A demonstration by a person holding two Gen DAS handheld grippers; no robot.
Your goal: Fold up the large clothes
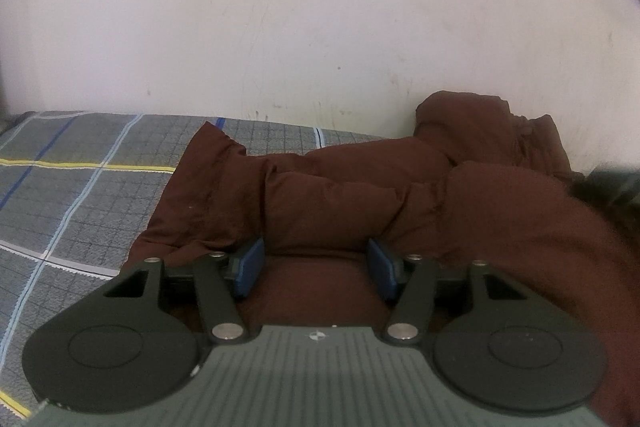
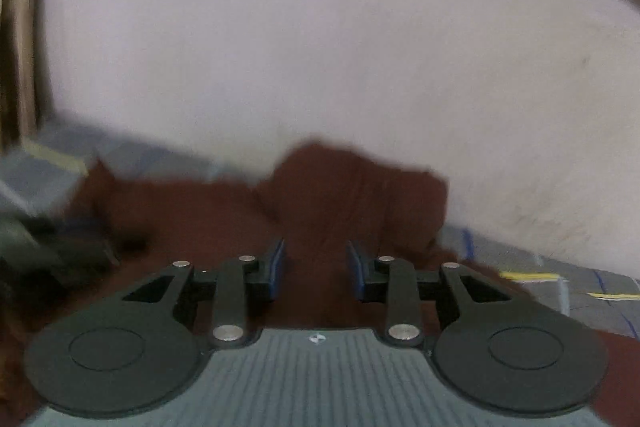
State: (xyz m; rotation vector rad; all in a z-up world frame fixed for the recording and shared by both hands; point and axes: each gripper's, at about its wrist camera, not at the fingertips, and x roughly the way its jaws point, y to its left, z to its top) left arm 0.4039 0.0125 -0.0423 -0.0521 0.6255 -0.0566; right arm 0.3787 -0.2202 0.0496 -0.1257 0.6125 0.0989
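A puffy dark brown jacket (image 1: 360, 187) lies bunched on the bed, its far end heaped against the wall. My left gripper (image 1: 316, 265) sits low on it. Its blue pads (image 1: 250, 265) stand half apart with a thick padded fold filling the gap and bulging out ahead of the tips. In the blurred right wrist view the same jacket (image 2: 344, 195) lies ahead and below. My right gripper (image 2: 316, 269) hovers over it, jaws apart, with nothing pinched between the pads (image 2: 276, 267).
A grey checked bedsheet (image 1: 80, 179) with blue, white and yellow lines covers the bed, also seen as the bedsheet (image 2: 580, 287) at the lower right. A scuffed white wall (image 1: 320, 27) rises right behind the bed. A dark object (image 1: 616, 187) lies at the jacket's right end.
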